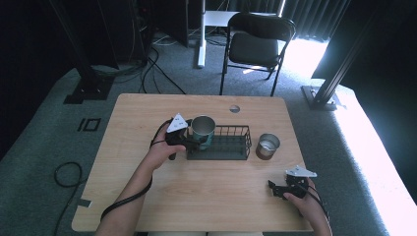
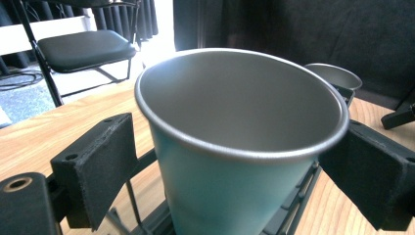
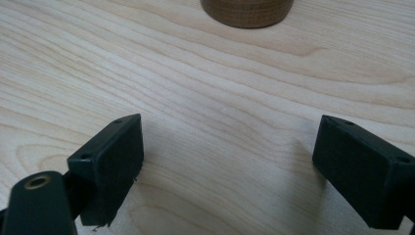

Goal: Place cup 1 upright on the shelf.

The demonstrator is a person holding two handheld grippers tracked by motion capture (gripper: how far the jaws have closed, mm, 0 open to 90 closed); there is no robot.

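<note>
teal cup [image 1: 202, 131] | metal-lined, empty | upright | left end of black wire basket [image 1: 231, 143]

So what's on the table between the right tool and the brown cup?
Nothing: in the right gripper view bare wood runs from the open right tool to the brown cup. The high view shows the same bare table between them.

Cup [image 2: 235, 147]: brushed metal inside, smooth teal coat outside. Table [image 3: 220, 98]: pale wood grain, matt. Basket [image 1: 231, 142]: dark wire. Gripper pads [image 3: 115, 161]: black, rough foam.
</note>
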